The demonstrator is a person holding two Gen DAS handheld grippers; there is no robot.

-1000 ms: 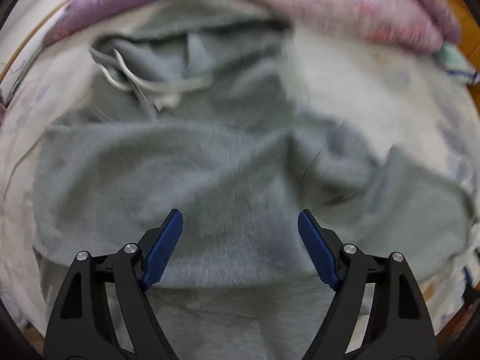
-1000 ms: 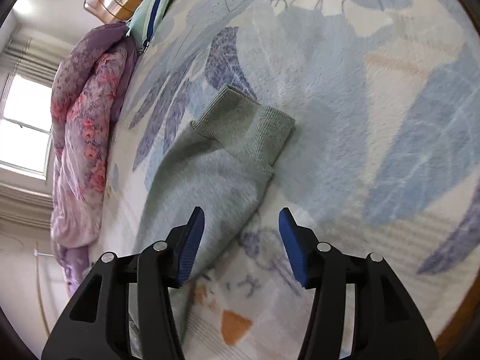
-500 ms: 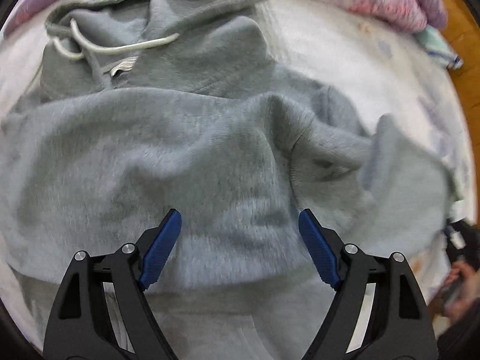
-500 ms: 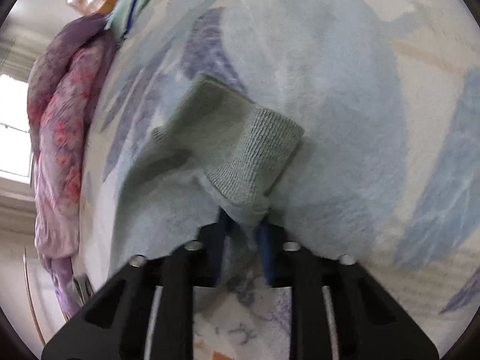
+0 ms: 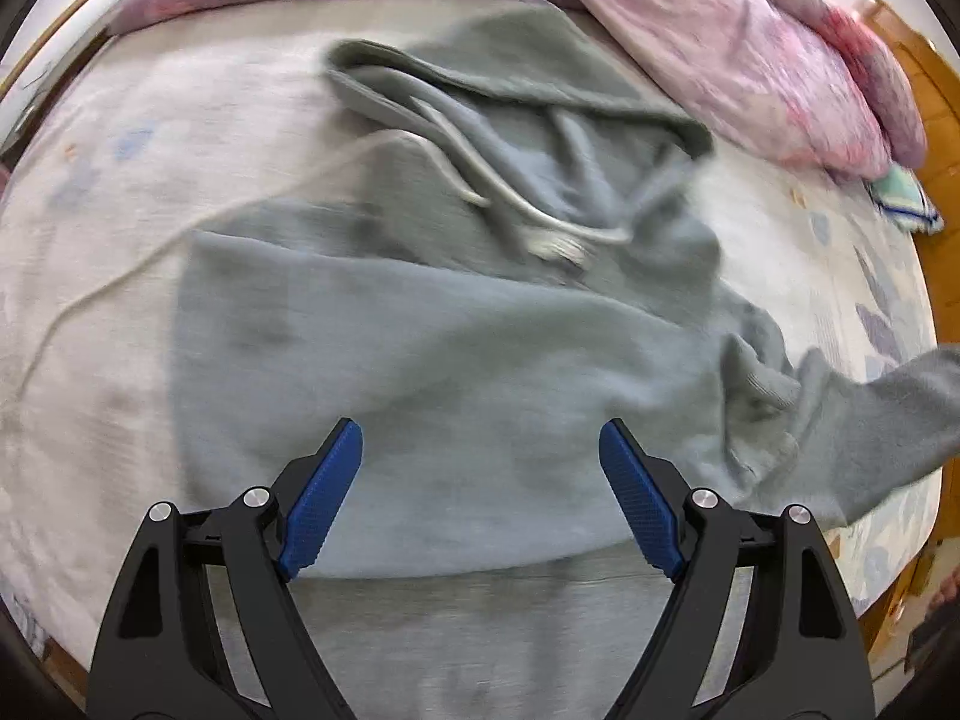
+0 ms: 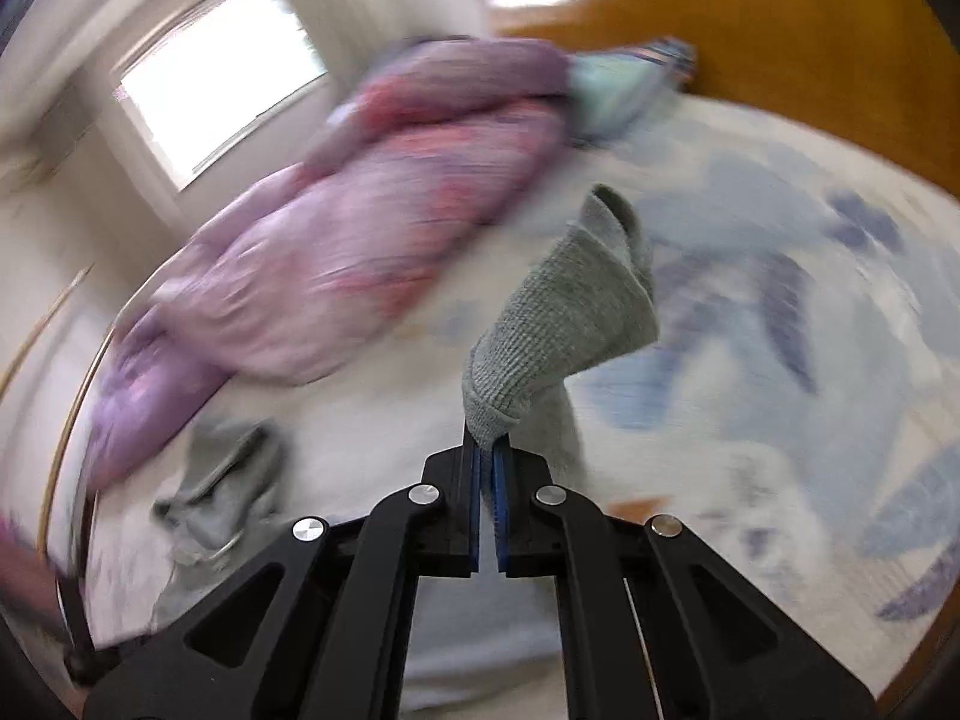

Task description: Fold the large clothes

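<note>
A grey hoodie (image 5: 456,360) lies spread on the bed, hood (image 5: 516,84) and white drawstring (image 5: 540,222) at the far side. My left gripper (image 5: 480,480) is open and empty just above the hoodie's body. The right sleeve (image 5: 888,420) lifts off the bed at the right edge of the left wrist view. My right gripper (image 6: 487,450) is shut on the ribbed sleeve cuff (image 6: 570,312) and holds it raised above the bed. The hood also shows in the right wrist view (image 6: 222,480).
A pink and purple quilt (image 5: 750,48) is bunched along the bed's far side; it also shows in the right wrist view (image 6: 360,228). A pale green pillow (image 5: 906,198) lies by the wooden headboard (image 6: 750,30). The floral sheet (image 6: 810,330) covers the bed.
My right gripper closed on the sleeve cuff and lifted it off the bed, swinging upward. My left gripper stayed open and shifted over the hoodie's body.
</note>
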